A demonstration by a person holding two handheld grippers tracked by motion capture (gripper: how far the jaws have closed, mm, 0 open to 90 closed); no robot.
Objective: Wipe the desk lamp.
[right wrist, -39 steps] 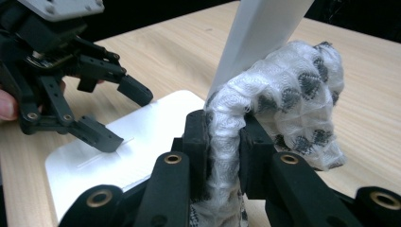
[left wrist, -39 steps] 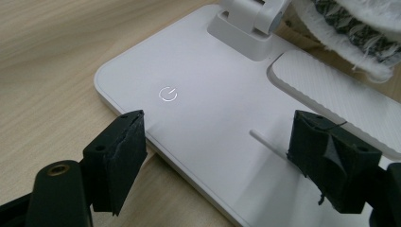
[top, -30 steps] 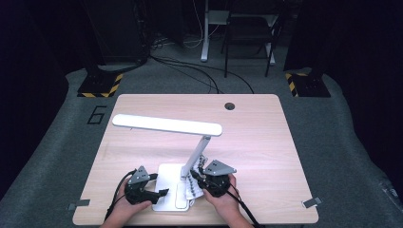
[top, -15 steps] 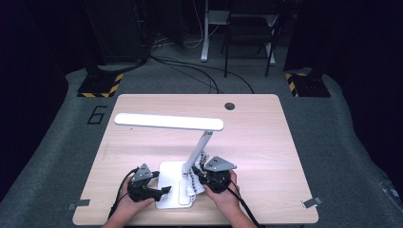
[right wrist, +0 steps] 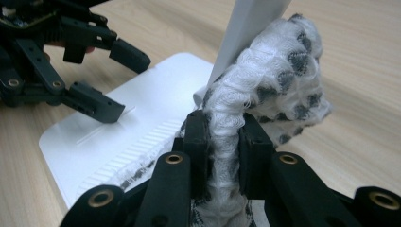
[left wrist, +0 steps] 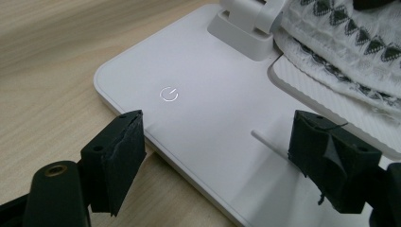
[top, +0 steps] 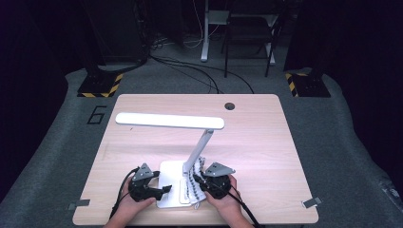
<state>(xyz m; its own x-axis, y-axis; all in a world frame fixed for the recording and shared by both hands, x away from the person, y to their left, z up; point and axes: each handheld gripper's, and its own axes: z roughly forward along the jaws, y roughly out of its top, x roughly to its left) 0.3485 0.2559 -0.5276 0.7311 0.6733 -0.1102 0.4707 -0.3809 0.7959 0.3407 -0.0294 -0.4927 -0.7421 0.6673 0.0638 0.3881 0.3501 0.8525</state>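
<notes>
Right gripper (right wrist: 222, 137) clamps the cloth (right wrist: 265, 80) against the lamp arm (right wrist: 246, 23).

Its jaws pinch a bunched fold of the white, dark-patterned cloth, pressed at the foot of the desk lamp (top: 170, 120). The left gripper (left wrist: 217, 156) stands wide apart, holding nothing, straddling the lamp base (left wrist: 203, 113) near the power symbol (left wrist: 169, 94), on the wooden table (top: 266, 142).

One white desk lamp (top: 183, 156), one white patterned cloth (right wrist: 265, 94), two grippers, one worktop (top: 256, 137)
</notes>
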